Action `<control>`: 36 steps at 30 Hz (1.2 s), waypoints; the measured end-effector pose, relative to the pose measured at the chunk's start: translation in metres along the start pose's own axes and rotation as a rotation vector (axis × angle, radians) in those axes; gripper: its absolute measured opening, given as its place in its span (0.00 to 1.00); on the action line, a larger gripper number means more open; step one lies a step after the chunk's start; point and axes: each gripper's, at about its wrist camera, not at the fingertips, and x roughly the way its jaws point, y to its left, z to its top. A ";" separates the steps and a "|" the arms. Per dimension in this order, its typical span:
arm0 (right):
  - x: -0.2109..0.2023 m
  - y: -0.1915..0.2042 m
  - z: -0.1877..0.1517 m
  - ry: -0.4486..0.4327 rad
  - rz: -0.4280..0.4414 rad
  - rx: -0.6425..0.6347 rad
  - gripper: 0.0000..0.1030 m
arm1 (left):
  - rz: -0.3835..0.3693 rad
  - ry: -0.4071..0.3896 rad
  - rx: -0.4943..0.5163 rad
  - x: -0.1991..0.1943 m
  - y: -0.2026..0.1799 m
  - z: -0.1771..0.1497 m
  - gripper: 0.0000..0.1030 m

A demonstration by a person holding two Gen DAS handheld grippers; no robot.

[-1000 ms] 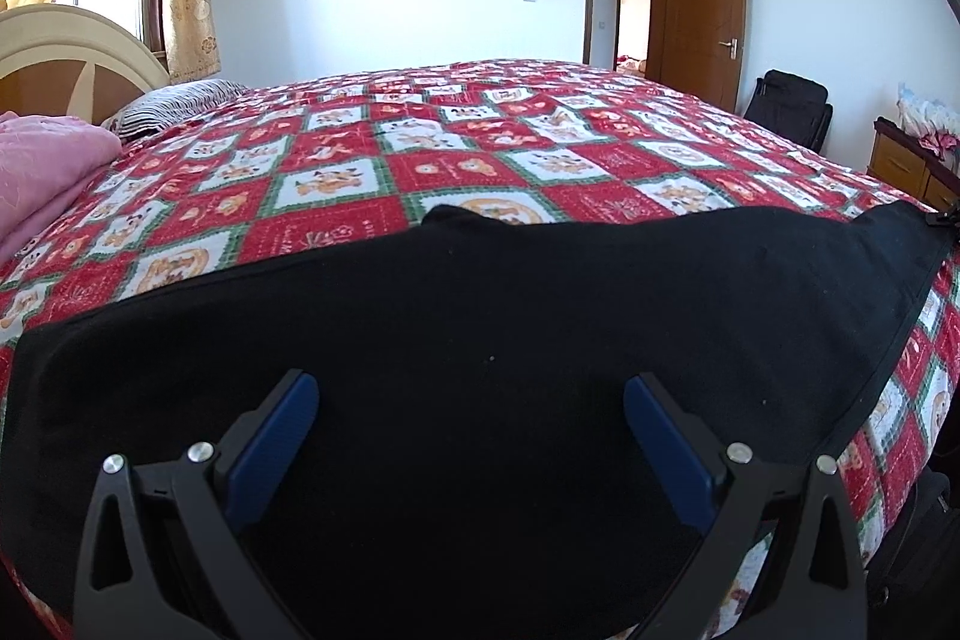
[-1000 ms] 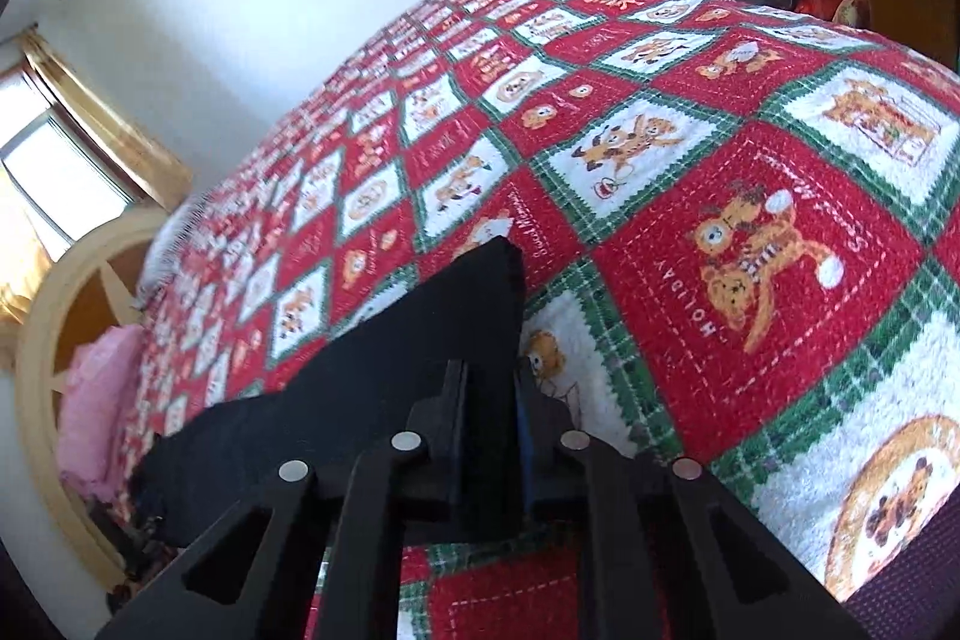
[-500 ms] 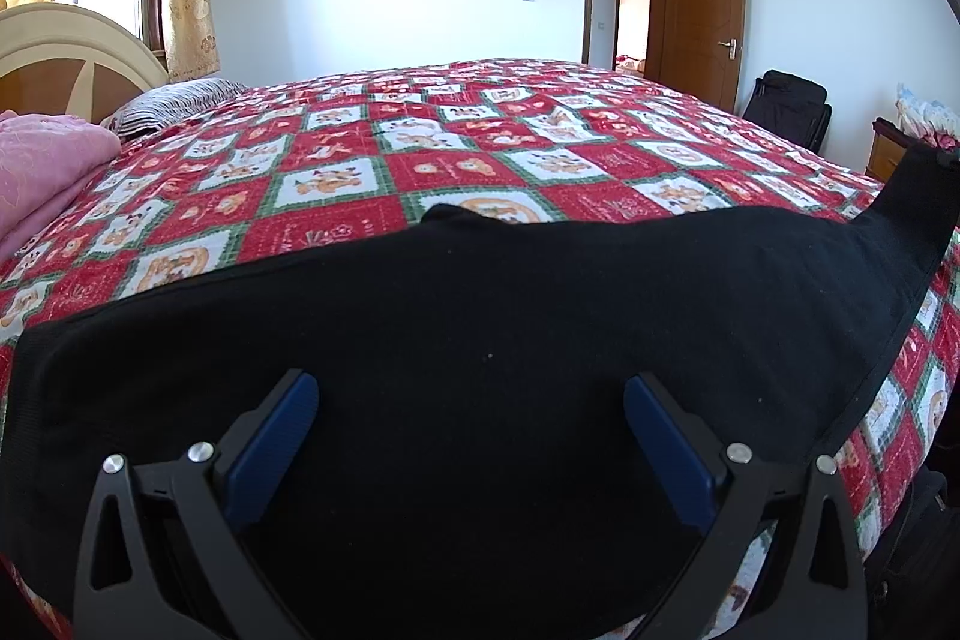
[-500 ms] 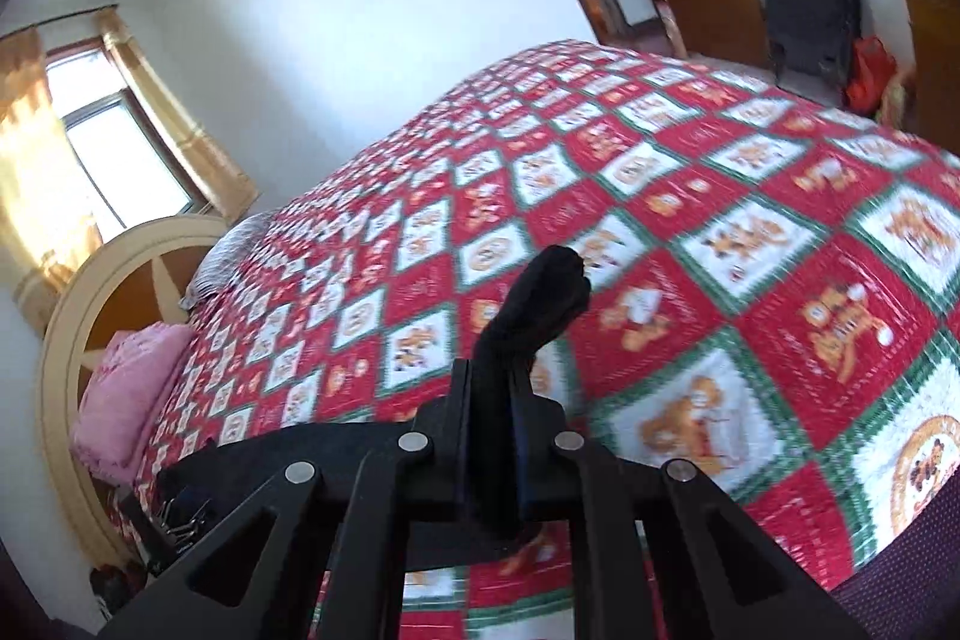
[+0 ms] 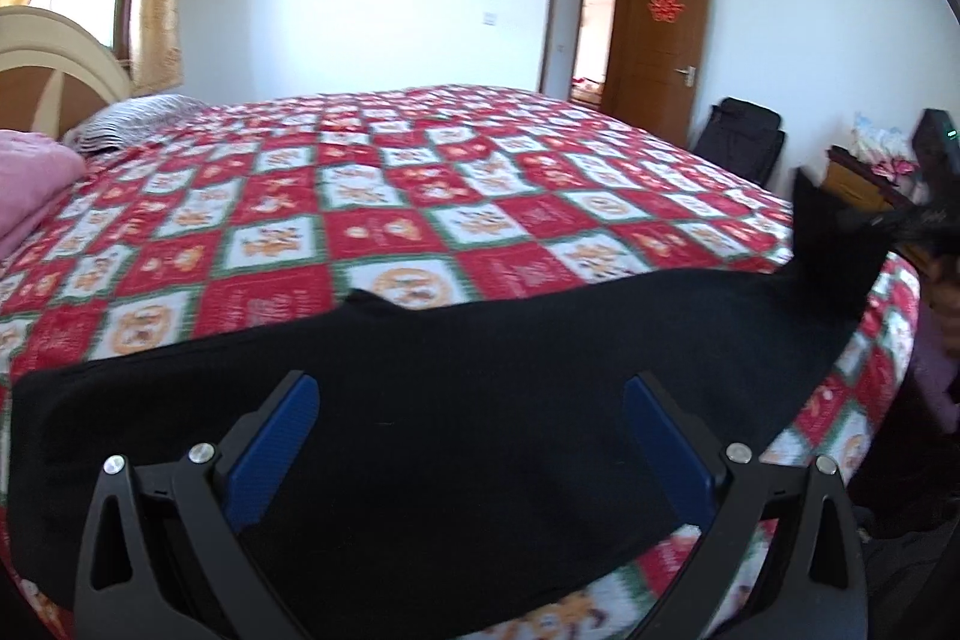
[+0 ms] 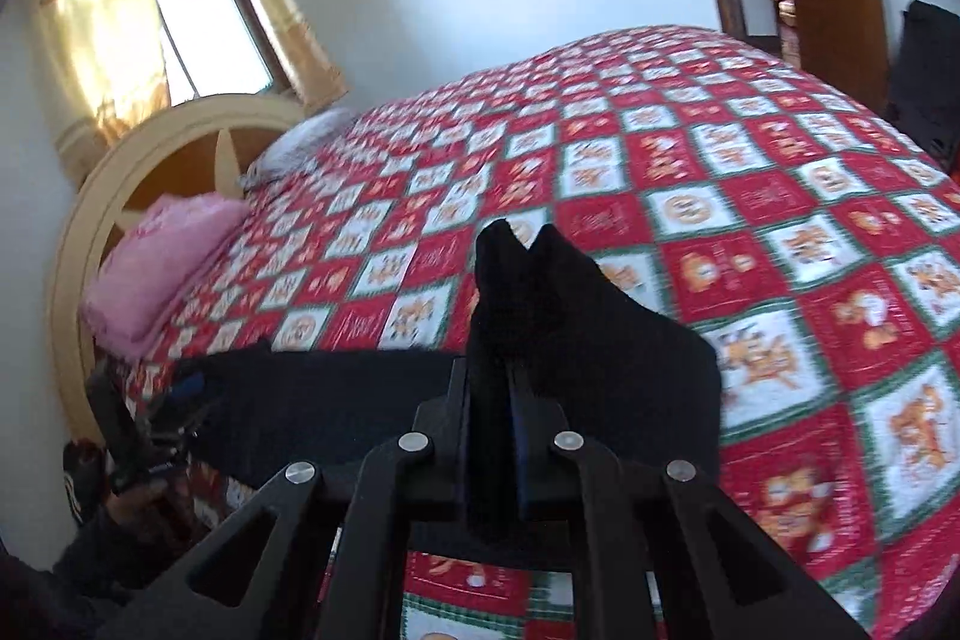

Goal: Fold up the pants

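Black pants [image 5: 540, 316] lie along the near edge of the bed. In the left wrist view my left gripper [image 5: 468, 382] hovers over their middle, open, its blue pads [image 5: 282, 424] wide apart and holding nothing. The leg end at the right is raised off the quilt, pinched by the blurred right gripper [image 5: 900, 223]. In the right wrist view my right gripper [image 6: 489, 376] is shut on that end of the pants [image 6: 600, 340], and two fabric tips stick up past the jaws. The left gripper [image 6: 186, 388] shows small at the far left.
A red, white and green patchwork quilt [image 5: 420, 196] covers the bed. A pink blanket [image 6: 162, 268], a striped pillow [image 5: 132, 118] and a curved headboard [image 6: 96, 214] are at the head end. An open wooden door [image 5: 666, 40], a black bag [image 5: 744, 136] and a nightstand [image 5: 852, 178] stand beyond the foot.
My right gripper has lifted the pants' leg end off the quilt and swung it up and toward the headboard side while rolling. The left gripper rose slightly and stayed open.
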 end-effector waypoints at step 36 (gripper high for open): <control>0.020 -0.056 -0.044 -0.054 -0.041 0.087 0.52 | -0.491 0.319 -0.041 0.130 -0.169 0.046 0.64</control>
